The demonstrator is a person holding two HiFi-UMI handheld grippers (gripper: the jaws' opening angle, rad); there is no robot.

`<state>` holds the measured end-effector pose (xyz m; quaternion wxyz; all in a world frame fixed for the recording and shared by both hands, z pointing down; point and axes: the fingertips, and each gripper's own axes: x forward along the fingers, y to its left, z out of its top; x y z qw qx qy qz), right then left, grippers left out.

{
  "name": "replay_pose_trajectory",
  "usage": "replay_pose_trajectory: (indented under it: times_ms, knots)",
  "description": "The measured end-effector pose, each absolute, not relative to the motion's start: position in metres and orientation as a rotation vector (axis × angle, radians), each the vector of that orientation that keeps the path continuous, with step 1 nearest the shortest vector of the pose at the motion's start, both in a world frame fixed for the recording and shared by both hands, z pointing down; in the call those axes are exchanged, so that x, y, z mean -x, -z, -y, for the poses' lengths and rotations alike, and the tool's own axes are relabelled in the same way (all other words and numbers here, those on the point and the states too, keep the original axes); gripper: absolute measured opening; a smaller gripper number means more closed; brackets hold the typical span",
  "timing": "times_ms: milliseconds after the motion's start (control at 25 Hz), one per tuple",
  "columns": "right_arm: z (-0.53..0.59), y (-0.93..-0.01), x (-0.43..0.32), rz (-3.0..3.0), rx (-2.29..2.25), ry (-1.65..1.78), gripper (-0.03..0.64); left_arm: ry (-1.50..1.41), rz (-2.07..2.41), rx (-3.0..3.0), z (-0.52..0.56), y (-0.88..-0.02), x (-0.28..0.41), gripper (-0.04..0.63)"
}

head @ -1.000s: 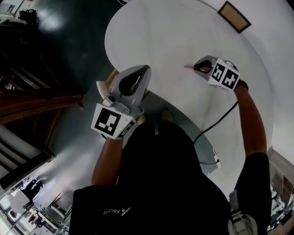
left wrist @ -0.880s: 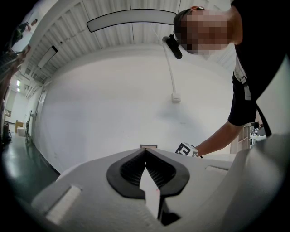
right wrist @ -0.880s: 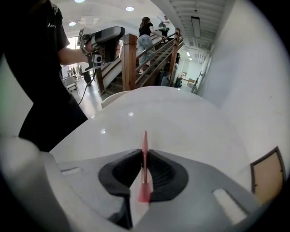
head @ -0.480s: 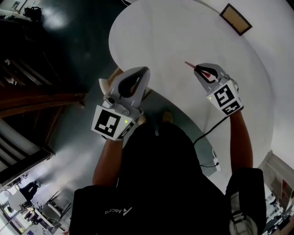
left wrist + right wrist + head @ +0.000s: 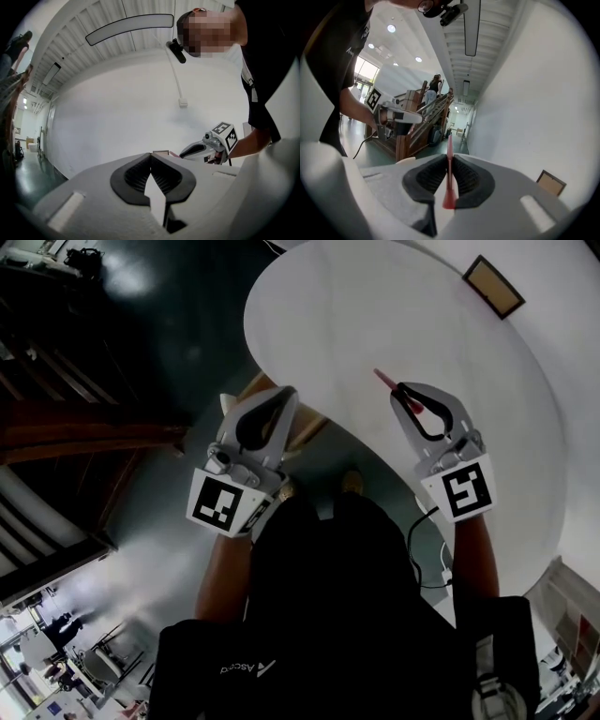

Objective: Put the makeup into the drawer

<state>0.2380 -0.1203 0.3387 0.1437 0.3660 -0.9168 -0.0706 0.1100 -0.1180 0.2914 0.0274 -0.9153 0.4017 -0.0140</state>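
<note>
Tally: one left gripper [image 5: 283,394], one right gripper [image 5: 401,393], one pink makeup stick [image 5: 383,379], and one framed panel [image 5: 493,287] lying on one white table [image 5: 356,306]. Your right gripper is clamped narrow on the pink makeup stick over the table, and your left gripper's jaw tips meet on nothing beside the table's edge. Only your right gripper view shows the stick running between the pads [image 5: 426,176] to its thicker base; the head view shows just its tip.

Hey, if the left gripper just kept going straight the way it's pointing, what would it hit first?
Probably the white wall, near the small brown frame that shows just over the shut tips of the left gripper. Nothing nearer appears in that line, though depth is unclear.
</note>
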Motion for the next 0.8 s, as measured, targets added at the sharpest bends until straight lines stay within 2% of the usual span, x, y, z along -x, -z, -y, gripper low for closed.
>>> replay_pose_trajectory:
  times_ms: [440,800]
  knots:
    - [0.088,-0.285,-0.138,2.74,-1.224,0.134,0.051,-0.055,-1.249,2.774,0.095,-0.266,-0.007,0.011]
    - [0.081,-0.285,-0.027,2.697,-1.247,0.095,0.051,-0.136,-1.134,2.792,0.099,-0.258,0.088,0.011]
